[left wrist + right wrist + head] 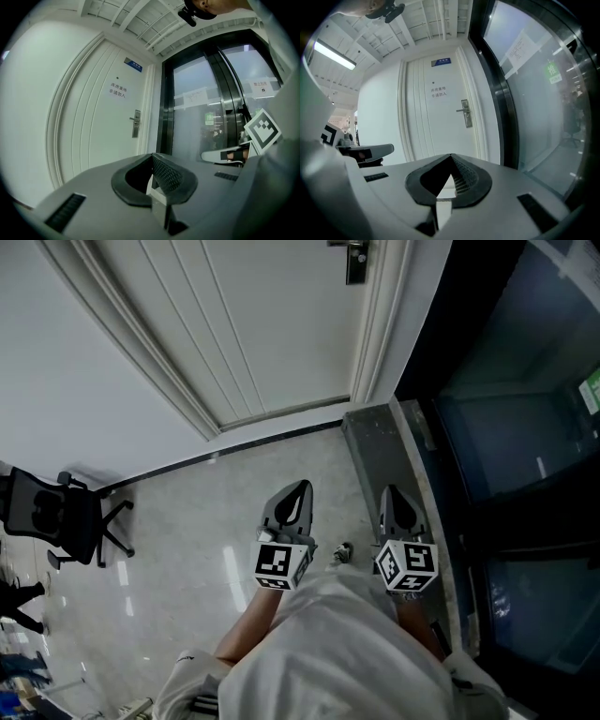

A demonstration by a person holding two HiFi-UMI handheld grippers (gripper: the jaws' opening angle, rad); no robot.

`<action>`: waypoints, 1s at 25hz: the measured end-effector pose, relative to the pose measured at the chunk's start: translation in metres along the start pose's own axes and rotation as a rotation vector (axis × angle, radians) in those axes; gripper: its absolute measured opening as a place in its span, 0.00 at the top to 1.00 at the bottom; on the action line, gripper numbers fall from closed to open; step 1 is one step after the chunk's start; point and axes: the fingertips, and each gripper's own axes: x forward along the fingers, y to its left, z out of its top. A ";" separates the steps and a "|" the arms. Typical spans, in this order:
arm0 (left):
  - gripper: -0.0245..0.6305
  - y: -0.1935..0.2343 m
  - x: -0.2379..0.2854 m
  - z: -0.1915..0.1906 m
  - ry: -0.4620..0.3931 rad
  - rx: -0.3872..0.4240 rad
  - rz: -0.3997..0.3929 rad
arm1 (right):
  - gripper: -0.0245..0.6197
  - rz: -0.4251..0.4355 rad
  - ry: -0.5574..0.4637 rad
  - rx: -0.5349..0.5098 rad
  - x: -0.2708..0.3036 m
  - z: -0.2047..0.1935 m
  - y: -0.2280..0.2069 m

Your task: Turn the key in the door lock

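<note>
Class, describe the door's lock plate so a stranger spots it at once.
Start at the white door left of the dark glass wall. Near its right edge sits the lock plate: a narrow upright metal strip with a lever handle, the door's only metal fitting.

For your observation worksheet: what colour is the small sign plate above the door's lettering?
Blue. The sign plate shows best in the right gripper view.

Head cam: we look steeply down by the door (272, 324). Gripper cams face fwd; all share its lock plate (465, 113), prob. distant.
</note>
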 end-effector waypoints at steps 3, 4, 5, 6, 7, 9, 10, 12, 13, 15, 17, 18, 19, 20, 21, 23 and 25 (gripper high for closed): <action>0.95 0.001 0.037 0.006 -0.020 -0.002 0.004 | 0.97 0.013 -0.009 -0.023 0.032 0.013 -0.025; 0.95 0.001 0.047 0.007 -0.024 -0.001 0.007 | 0.97 0.016 -0.009 -0.030 0.041 0.016 -0.031; 0.95 0.000 0.058 0.009 -0.030 0.002 0.010 | 0.97 0.018 -0.008 -0.038 0.048 0.018 -0.038; 0.95 0.001 0.068 0.012 -0.034 0.006 0.014 | 0.97 0.019 -0.007 -0.046 0.056 0.019 -0.044; 0.95 0.002 0.078 0.013 -0.035 0.007 0.019 | 0.97 0.021 -0.006 -0.055 0.064 0.021 -0.050; 0.95 0.008 0.098 0.013 -0.029 0.005 0.031 | 0.97 0.027 -0.001 -0.068 0.083 0.026 -0.060; 0.95 0.010 0.106 0.014 -0.025 0.001 0.039 | 0.97 0.031 0.001 -0.070 0.091 0.028 -0.065; 0.95 0.014 0.120 0.016 -0.022 -0.004 0.051 | 0.97 0.040 0.004 -0.072 0.106 0.033 -0.073; 0.95 0.016 0.127 0.016 -0.020 -0.006 0.056 | 0.97 0.044 0.003 -0.073 0.114 0.035 -0.078; 0.95 0.020 0.144 0.017 -0.017 -0.010 0.063 | 0.97 0.046 -0.003 -0.075 0.128 0.037 -0.087; 0.95 0.026 0.156 0.018 -0.026 -0.017 0.068 | 0.97 0.044 0.001 -0.074 0.139 0.036 -0.092; 0.95 0.029 0.159 0.017 -0.026 -0.022 0.071 | 0.97 0.044 0.011 -0.073 0.144 0.034 -0.093; 0.95 0.033 0.162 0.015 -0.024 -0.027 0.075 | 0.97 0.045 0.025 -0.073 0.150 0.030 -0.094; 0.95 0.038 0.166 0.013 -0.019 -0.033 0.078 | 0.97 0.046 0.038 -0.074 0.156 0.027 -0.095; 0.95 0.043 0.172 0.011 -0.013 -0.038 0.081 | 0.97 0.048 0.047 -0.077 0.164 0.025 -0.094; 0.95 0.057 0.183 0.009 -0.002 -0.047 0.081 | 0.97 0.044 0.053 -0.088 0.180 0.025 -0.090; 0.95 0.073 0.193 0.013 -0.013 -0.053 0.069 | 0.97 0.029 0.055 -0.100 0.194 0.028 -0.084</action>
